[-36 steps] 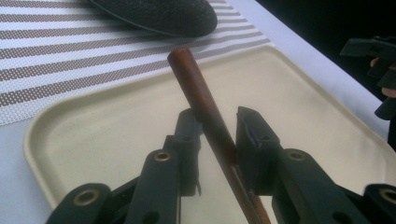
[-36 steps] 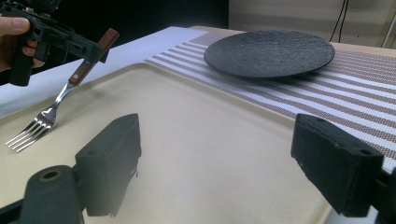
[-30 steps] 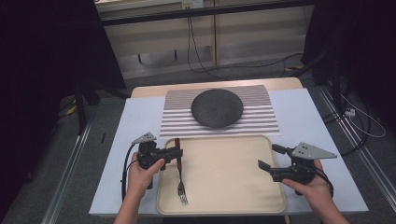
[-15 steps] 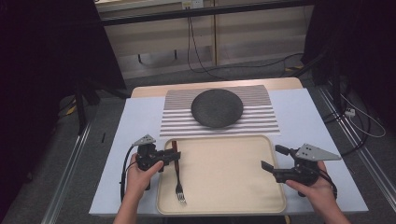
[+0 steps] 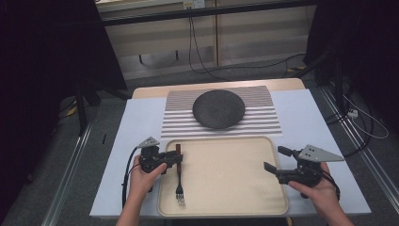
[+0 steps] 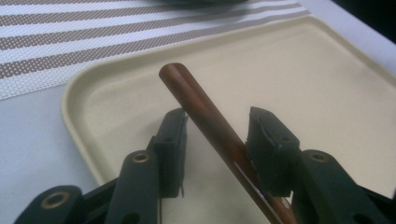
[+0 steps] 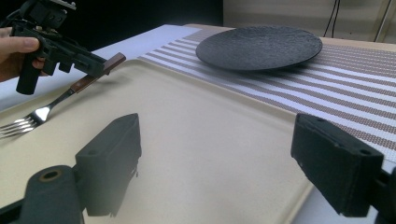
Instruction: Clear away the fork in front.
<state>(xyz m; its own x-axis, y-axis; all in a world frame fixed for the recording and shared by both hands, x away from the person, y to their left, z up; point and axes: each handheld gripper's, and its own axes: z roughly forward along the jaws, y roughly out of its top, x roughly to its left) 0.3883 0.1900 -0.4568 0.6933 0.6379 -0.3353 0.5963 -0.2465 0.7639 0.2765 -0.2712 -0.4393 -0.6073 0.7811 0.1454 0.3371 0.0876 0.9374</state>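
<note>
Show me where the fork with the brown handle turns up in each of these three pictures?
High view: the fork lies at the tray's left edge, tines toward the person.
Left gripper view: its brown handle runs up between the two black jaws.
Right gripper view: far left, tines at the picture's edge.
Shared landmark: the beige tray.

Glossy brown wooden-looking handle on the shiny metal fork [image 5: 179, 181]; smooth matt beige tray [image 5: 226, 174]; rough matt dark plate [image 5: 219, 108]

One fork [image 5: 179, 181], one tray [image 5: 226, 174], one plate [image 5: 219, 108], one placemat [image 5: 266, 123]
</note>
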